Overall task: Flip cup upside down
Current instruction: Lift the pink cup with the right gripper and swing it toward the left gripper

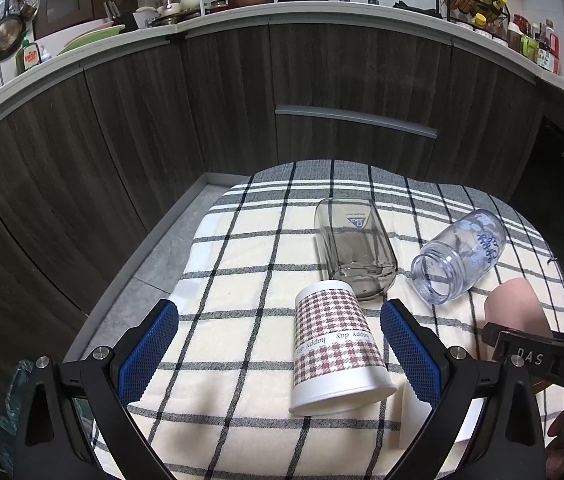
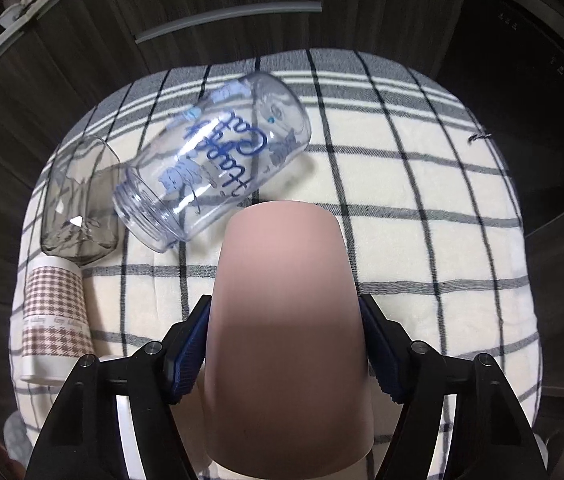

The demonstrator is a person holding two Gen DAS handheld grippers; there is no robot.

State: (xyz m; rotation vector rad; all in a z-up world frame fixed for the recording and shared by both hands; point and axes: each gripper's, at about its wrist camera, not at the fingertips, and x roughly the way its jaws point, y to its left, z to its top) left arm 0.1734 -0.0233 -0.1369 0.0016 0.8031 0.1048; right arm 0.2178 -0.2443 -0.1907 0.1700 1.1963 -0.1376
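A pink cup (image 2: 286, 320) stands upside down, wide rim low, between the blue pads of my right gripper (image 2: 284, 340), which is shut on it; it also shows in the left wrist view (image 1: 516, 320). A houndstooth paper cup (image 1: 336, 340) stands upside down on the checked cloth (image 1: 242, 240) between my open left gripper's (image 1: 278, 344) fingers, touching neither; it also shows in the right wrist view (image 2: 56, 320). A grey glass (image 1: 356, 252) stands upside down behind it. A clear jar with blue lettering (image 2: 214, 160) lies on its side, mouth toward me.
The checked cloth covers a low table with a grey ledge (image 1: 162, 256) to its left. Dark wood cabinets (image 1: 202, 112) rise behind, with a drawer handle (image 1: 356, 120). A cluttered counter (image 1: 322, 12) runs above. My right gripper's body (image 1: 538, 356) sits at the right.
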